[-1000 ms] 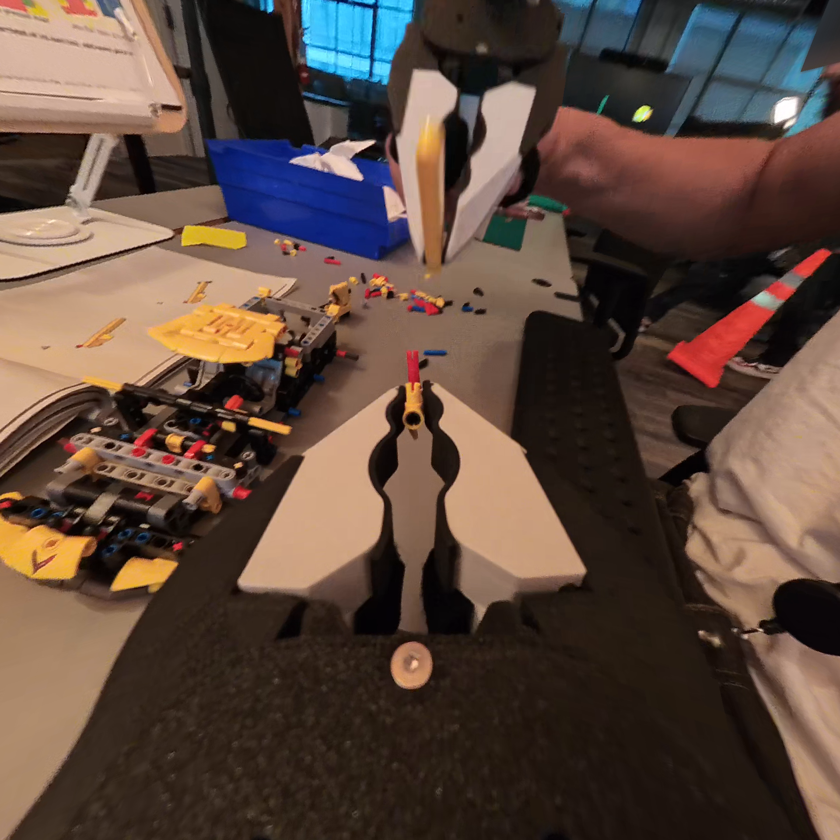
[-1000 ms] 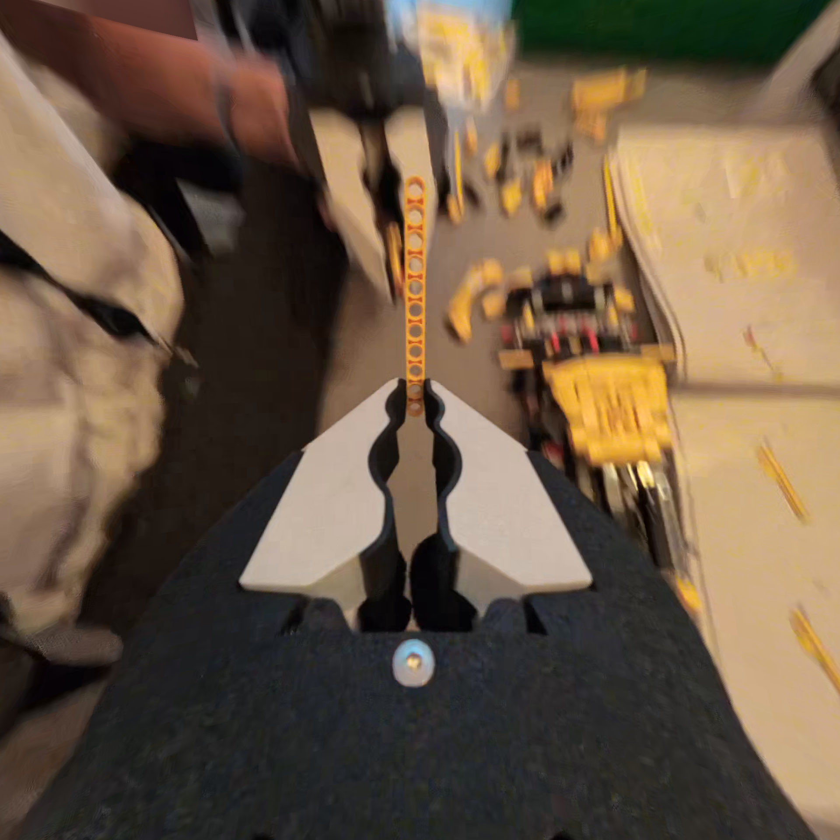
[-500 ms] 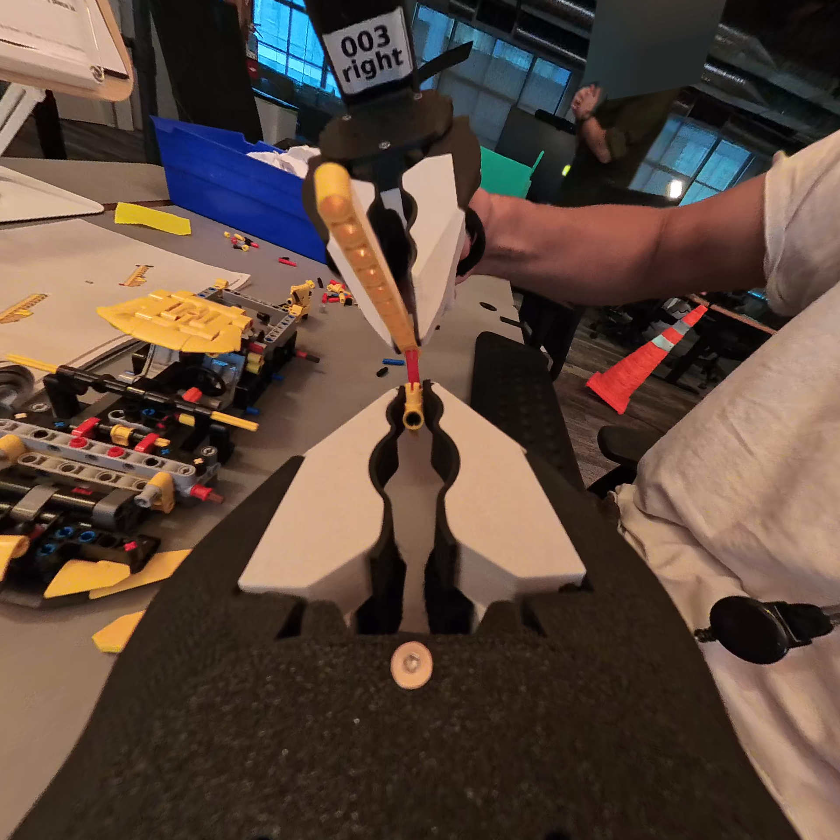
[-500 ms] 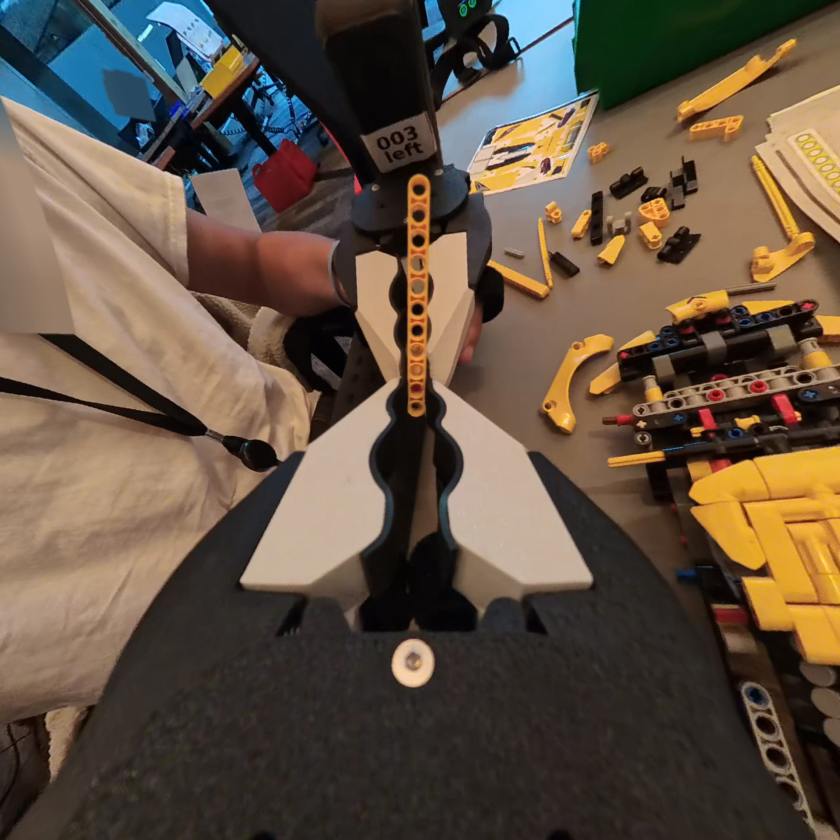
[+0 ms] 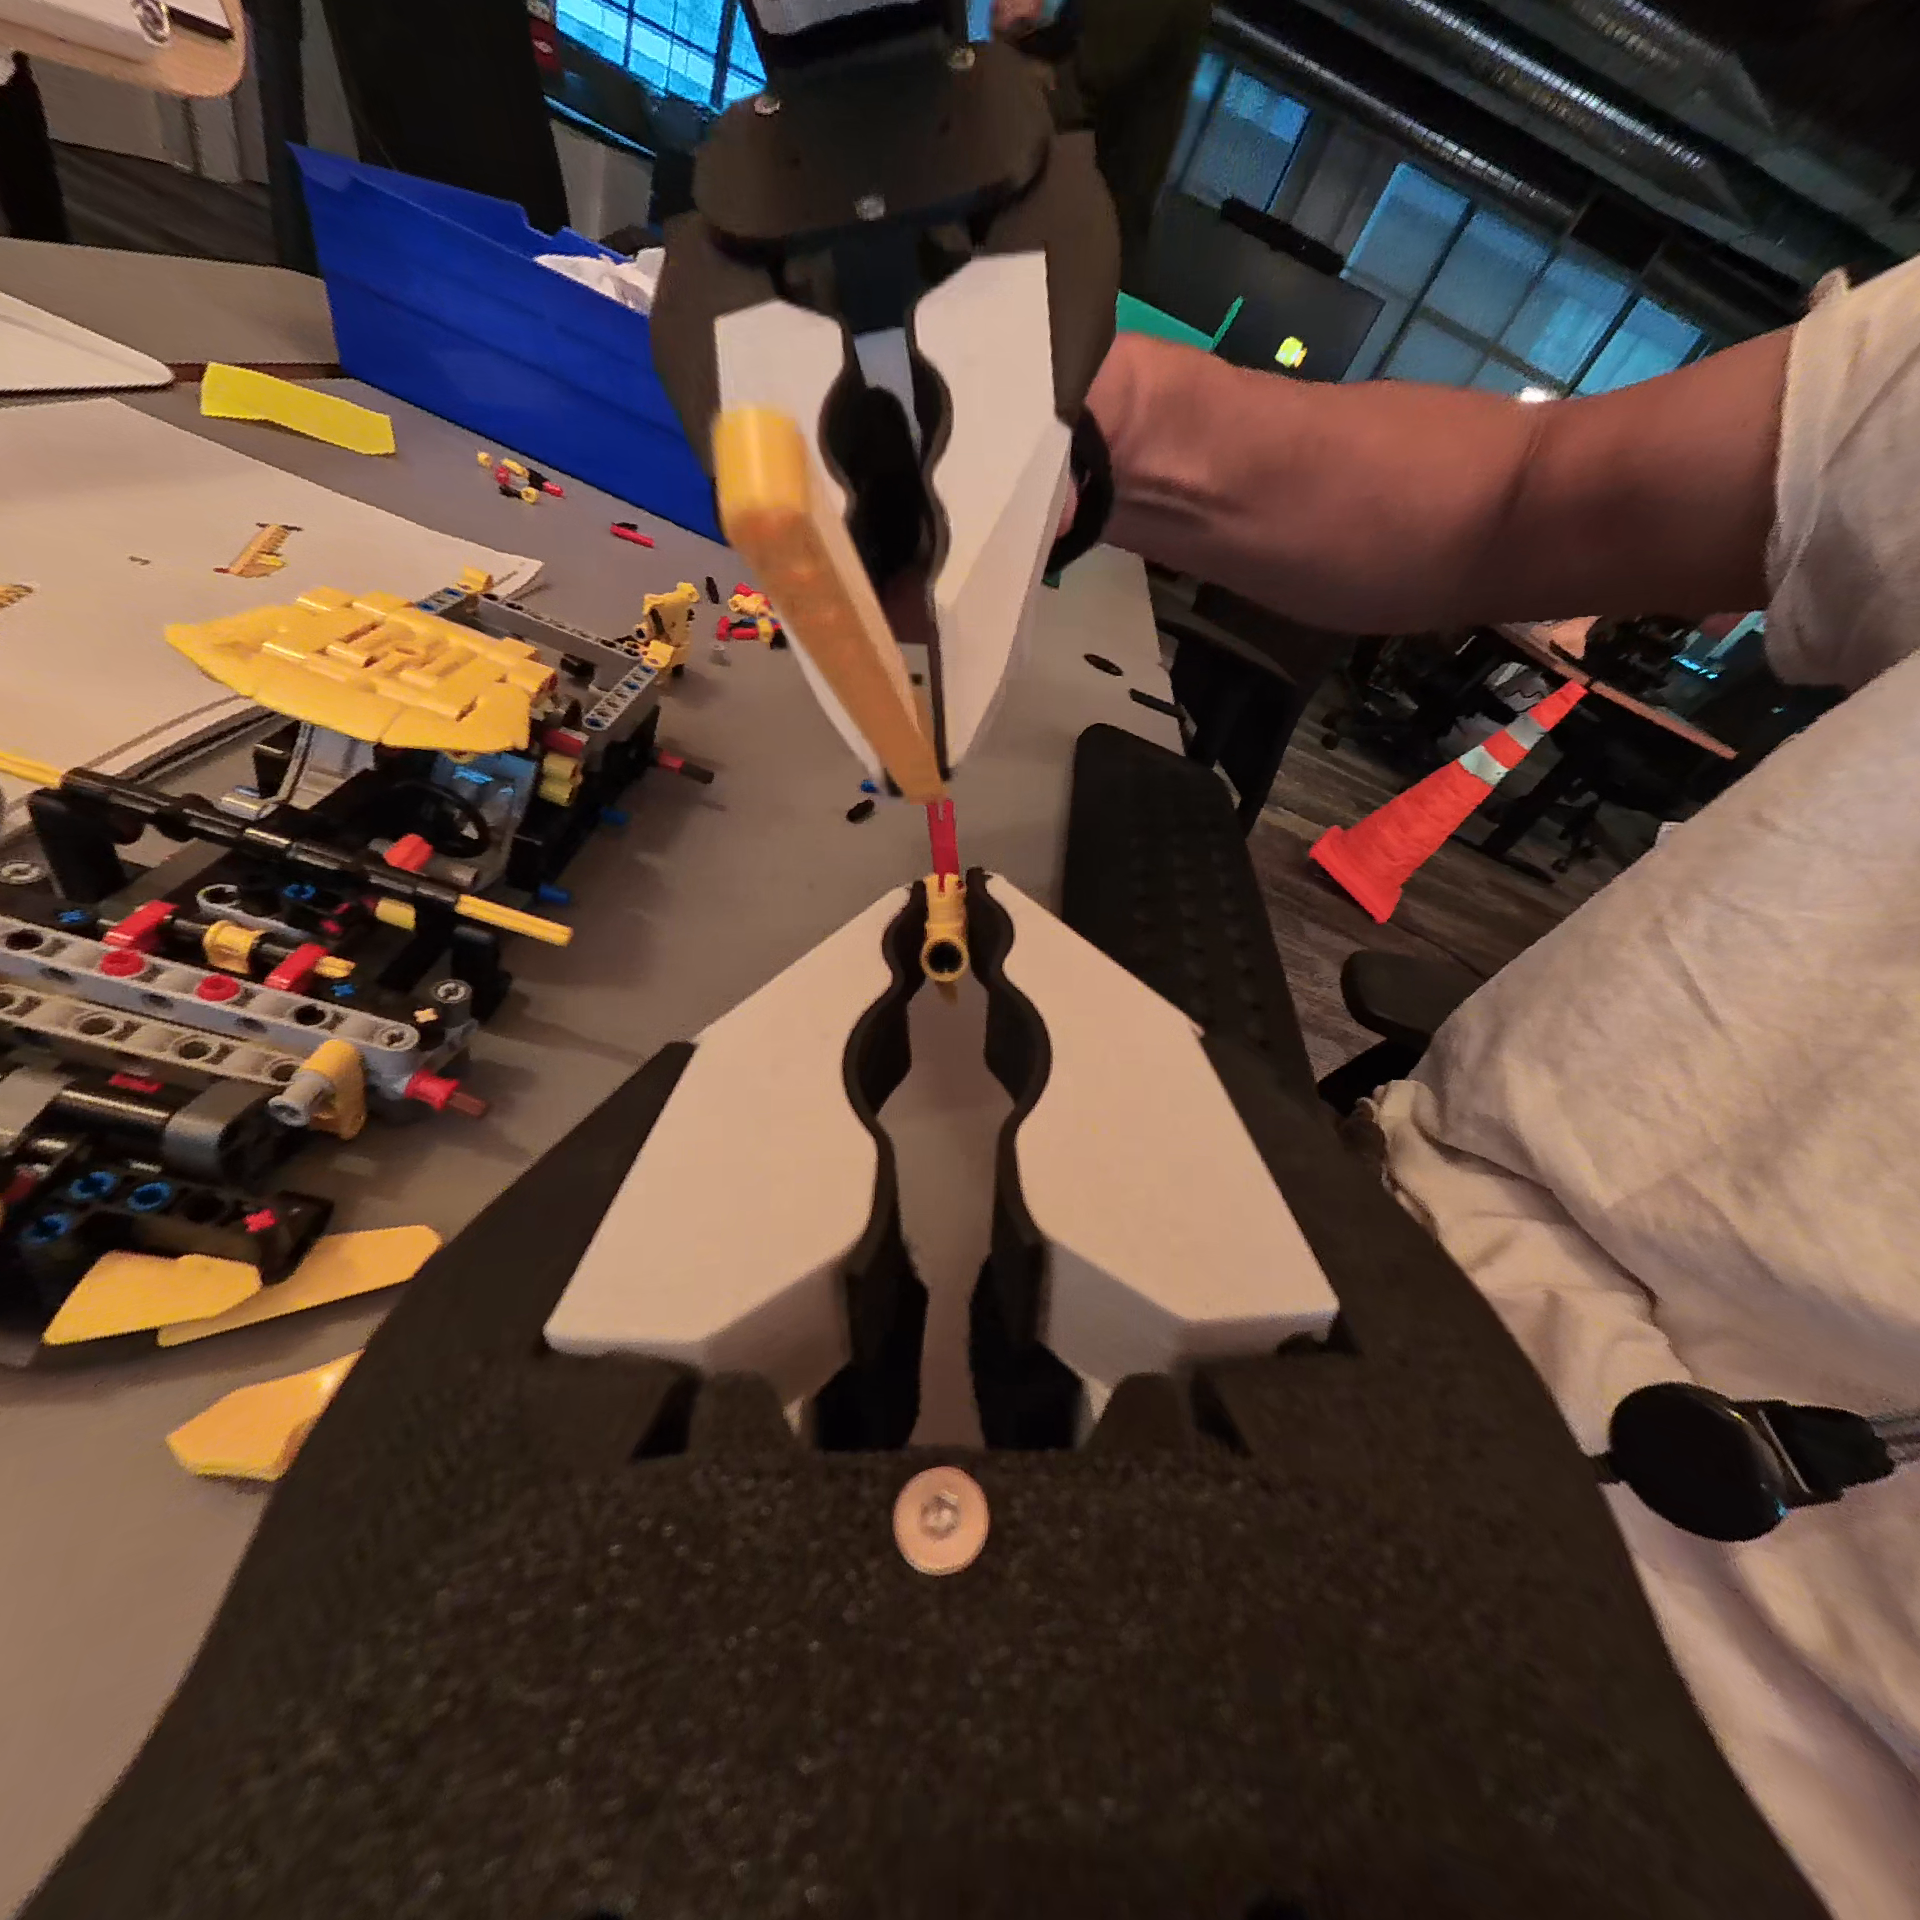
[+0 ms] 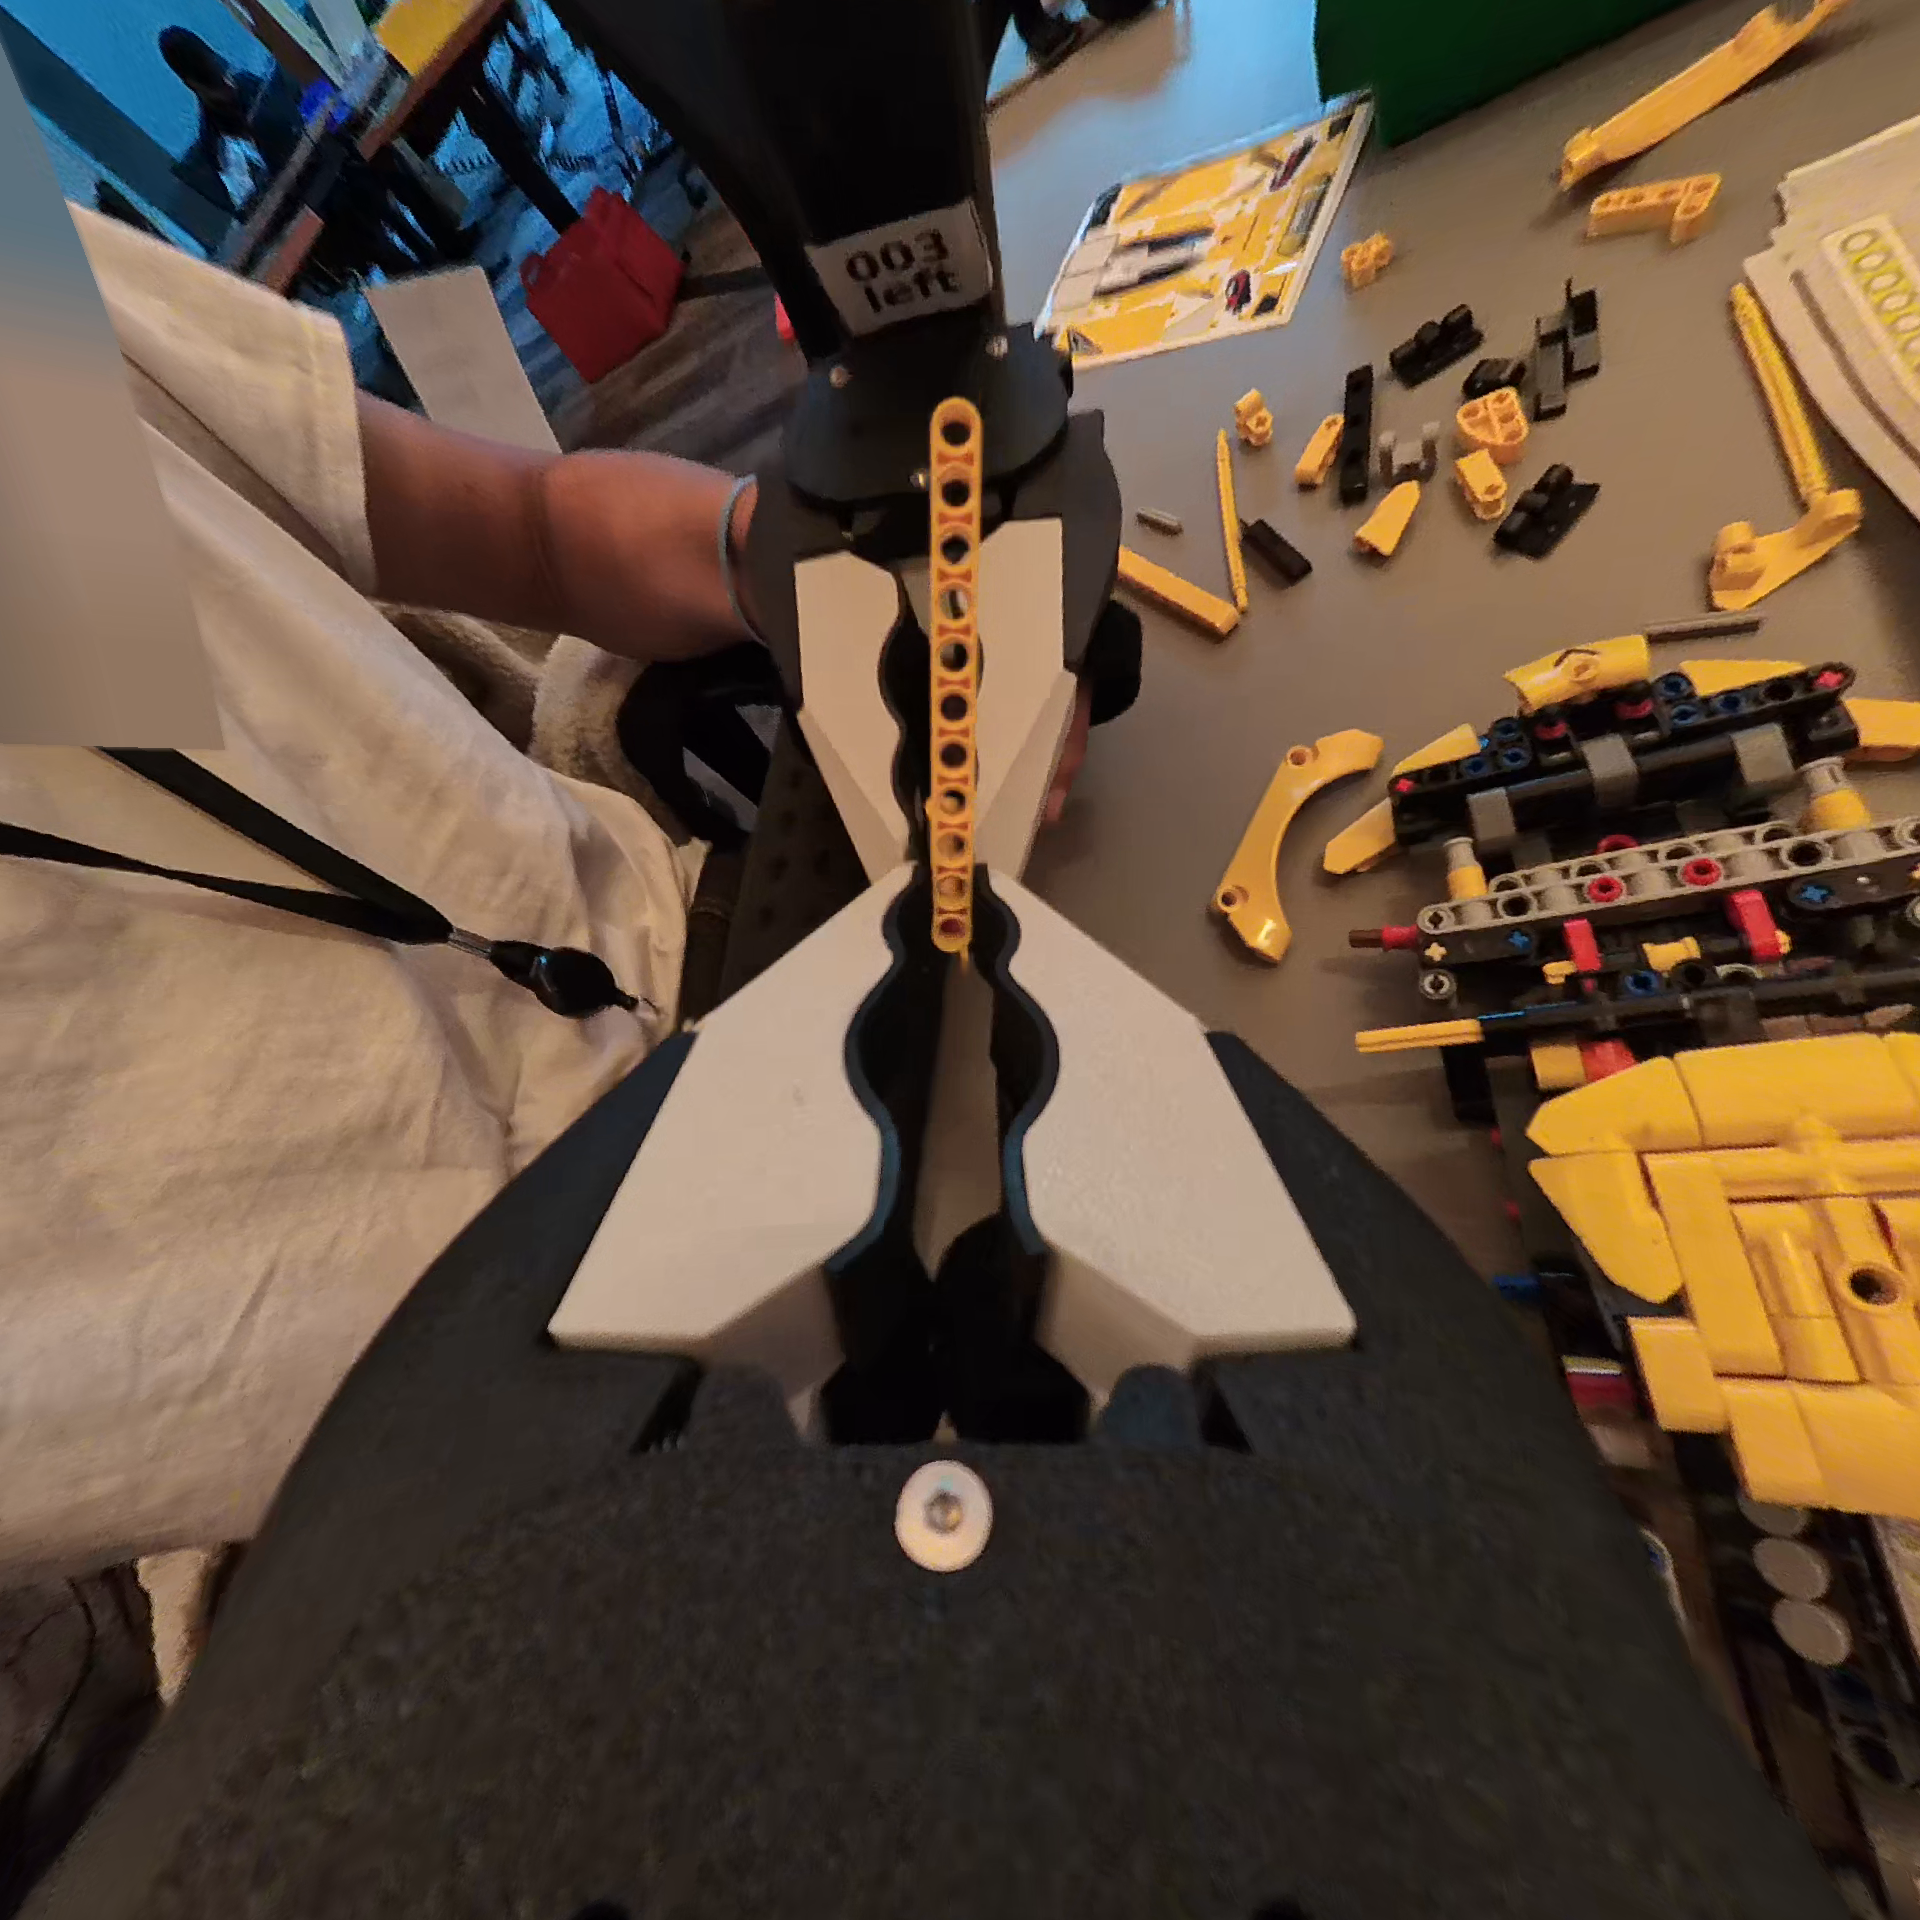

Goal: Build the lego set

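Right gripper [image 6: 951, 914] clamps the near end of a long yellow beam [image 6: 954, 665], light, stiff, best held there; left gripper [image 5: 945, 904] opposite pinches a small yellow connector [image 5: 943, 925], its slick red axle [image 5: 941, 836] at the beam's end hole.

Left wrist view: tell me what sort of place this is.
Probably a shared workshop or lab-style office: a grey table with a half-built lego model, big industrial windows behind, and an orange traffic cone on the floor.

Two tools [image 5: 943, 904] [image 6: 951, 914], one holed yellow beam [image 6: 953, 665], one red axle [image 5: 942, 836], one orange cone [image 5: 1455, 800], one blue bin [image 5: 488, 312]
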`<move>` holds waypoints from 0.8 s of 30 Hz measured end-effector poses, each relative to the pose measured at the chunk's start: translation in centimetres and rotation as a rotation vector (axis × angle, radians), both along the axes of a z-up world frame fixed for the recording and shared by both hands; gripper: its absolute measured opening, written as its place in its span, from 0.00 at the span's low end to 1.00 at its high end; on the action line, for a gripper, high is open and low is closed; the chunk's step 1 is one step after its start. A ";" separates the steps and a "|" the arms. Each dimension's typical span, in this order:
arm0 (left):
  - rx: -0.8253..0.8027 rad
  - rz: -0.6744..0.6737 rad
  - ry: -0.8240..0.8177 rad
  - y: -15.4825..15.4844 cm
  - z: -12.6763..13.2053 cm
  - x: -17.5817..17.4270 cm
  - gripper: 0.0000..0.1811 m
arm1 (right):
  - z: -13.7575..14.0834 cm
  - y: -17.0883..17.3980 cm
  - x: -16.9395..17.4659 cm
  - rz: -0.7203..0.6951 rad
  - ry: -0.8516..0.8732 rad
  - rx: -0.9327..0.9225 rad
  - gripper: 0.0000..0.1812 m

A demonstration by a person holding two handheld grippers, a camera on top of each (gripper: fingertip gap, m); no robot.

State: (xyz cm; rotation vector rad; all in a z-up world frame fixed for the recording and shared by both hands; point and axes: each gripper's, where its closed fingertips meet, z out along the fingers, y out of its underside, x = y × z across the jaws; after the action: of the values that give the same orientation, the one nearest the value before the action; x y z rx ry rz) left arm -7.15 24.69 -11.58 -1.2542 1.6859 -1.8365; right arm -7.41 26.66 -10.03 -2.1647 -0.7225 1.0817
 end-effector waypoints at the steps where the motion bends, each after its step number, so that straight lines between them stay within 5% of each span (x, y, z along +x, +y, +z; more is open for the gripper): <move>1: -0.005 -0.003 0.001 0.0 0.0 0.0 0.04 | -0.1 -0.1 -0.1 0.010 -0.008 0.000 0.03; 16: 0.007 -0.027 0.018 -0.2 -0.2 -0.2 0.03 | -1.0 -0.4 -1.1 0.058 -0.072 0.080 0.04; 24: -0.057 -0.020 -0.011 0.2 0.7 -0.3 0.03 | 0.0 0.3 -1.2 -0.005 0.074 0.073 0.04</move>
State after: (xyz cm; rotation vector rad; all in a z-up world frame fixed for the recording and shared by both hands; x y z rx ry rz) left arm -7.46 24.92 -10.91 -1.2521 1.6571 -1.9117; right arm -8.65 26.92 -10.03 -2.0525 -0.7115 1.1097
